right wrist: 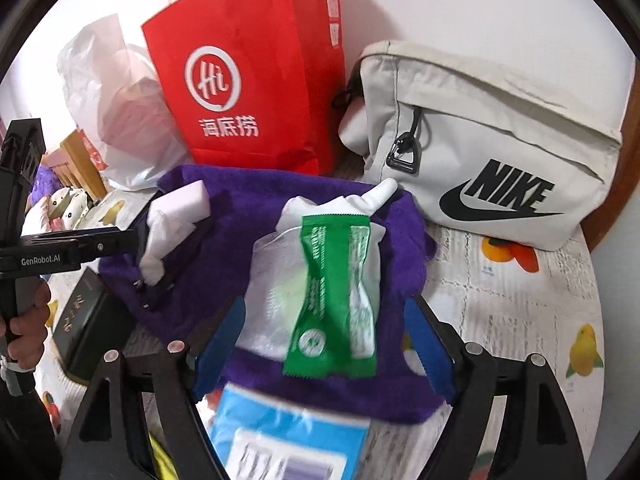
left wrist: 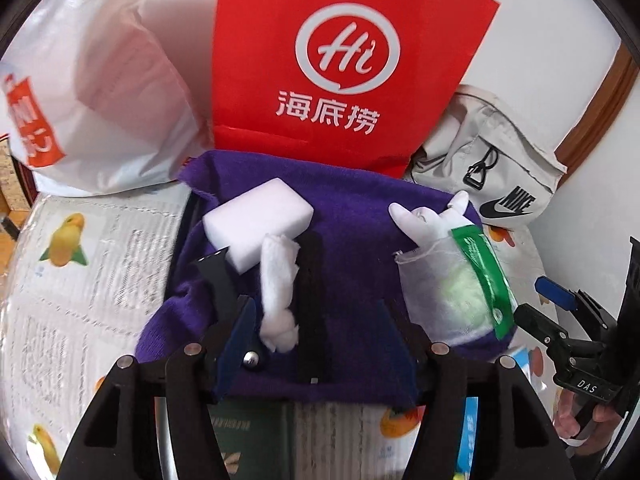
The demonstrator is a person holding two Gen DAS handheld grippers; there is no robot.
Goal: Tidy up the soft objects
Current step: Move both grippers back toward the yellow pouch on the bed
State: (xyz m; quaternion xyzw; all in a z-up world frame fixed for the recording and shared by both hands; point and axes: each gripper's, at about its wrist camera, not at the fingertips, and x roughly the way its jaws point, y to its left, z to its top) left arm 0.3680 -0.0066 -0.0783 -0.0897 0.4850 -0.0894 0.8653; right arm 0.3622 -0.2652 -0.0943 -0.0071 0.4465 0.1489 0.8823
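Behind purple towel (left wrist: 352, 248), red bag (left wrist: 344, 60), Nike pouch (right wrist: 500, 152); both jaws wide.

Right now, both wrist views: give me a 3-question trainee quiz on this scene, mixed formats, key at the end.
1. True or false: the white sponge block lies on the purple towel.
2. Multiple choice: the green packet sits between the fingers of which gripper? A) the left gripper B) the right gripper C) neither
3. Fill in: the logo on the grey pouch reads ____.

Key
1. True.
2. B: the packet lies between the blue pads, which stand spread to either side without touching it.
3. NIKE; the pouch stands beside the red paper bag.
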